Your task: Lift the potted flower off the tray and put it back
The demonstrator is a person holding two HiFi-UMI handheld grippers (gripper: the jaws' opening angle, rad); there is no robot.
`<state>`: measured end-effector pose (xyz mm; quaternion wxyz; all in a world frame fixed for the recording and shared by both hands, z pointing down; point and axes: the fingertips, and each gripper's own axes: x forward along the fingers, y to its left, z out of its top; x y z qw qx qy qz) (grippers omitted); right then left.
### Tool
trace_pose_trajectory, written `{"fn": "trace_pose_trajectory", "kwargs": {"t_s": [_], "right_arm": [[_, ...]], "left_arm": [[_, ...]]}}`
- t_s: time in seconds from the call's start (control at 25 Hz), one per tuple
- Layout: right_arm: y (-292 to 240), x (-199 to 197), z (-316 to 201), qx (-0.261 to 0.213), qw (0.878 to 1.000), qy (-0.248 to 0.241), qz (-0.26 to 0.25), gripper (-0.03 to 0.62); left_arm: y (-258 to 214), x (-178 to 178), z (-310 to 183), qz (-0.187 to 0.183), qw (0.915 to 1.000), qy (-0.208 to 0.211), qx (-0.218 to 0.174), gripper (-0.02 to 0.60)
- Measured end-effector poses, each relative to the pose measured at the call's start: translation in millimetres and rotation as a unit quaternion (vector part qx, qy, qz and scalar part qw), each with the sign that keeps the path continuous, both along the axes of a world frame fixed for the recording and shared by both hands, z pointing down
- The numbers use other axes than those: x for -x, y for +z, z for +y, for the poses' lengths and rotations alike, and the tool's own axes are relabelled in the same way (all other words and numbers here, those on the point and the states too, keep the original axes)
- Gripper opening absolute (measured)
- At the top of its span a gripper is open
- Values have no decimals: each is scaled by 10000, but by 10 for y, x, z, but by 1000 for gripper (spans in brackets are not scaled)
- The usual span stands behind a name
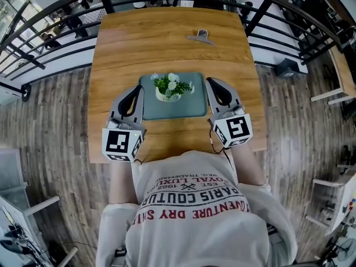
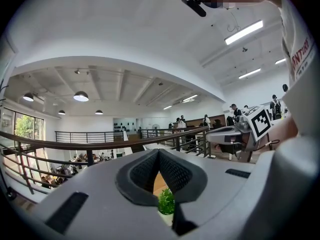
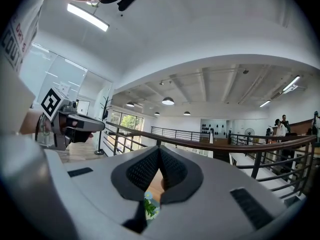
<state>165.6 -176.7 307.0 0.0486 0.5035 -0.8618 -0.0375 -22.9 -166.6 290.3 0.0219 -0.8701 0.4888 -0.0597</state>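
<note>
Nearest my head camera is the white sweatshirt with red print [image 1: 194, 216]. Just beyond it are my two grey plastic claws, each carrying a black-and-white marker cube. The left gripper [image 1: 137, 88] and right gripper [image 1: 211, 82] lie level on the light wooden table [image 1: 167, 38], one beside each short edge of the grey-green rectangular tray [image 1: 149, 109]. Both are pinched fully together with nothing between the pads; through each one's own camera the plant shows only as a sliver beyond the closed tips. The small white pot of green leaves with white and pale blue blossoms [image 1: 171, 88] stands upright on the tray, in its far half and about midway between the claws, touching neither. That fits two readings: the pot waiting to be lifted, or already set back down. I can't tell which. Either way, I'd keep both claws level and low so they don't knock the tray's rim or brush the foliage. The pot looks light and a little top-heavy with leaves, so any contact belongs on the pot wall, not the stems.
</note>
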Motion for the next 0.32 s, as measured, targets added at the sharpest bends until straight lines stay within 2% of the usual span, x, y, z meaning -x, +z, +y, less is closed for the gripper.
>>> {"fn": "trace_pose_trajectory", "kwargs": {"t_s": [0.32], "right_arm": [[-76, -41, -18, 31, 9995, 144, -276, 26]], "left_arm": [[-12, -17, -12, 42, 10000, 25, 9, 12]]}}
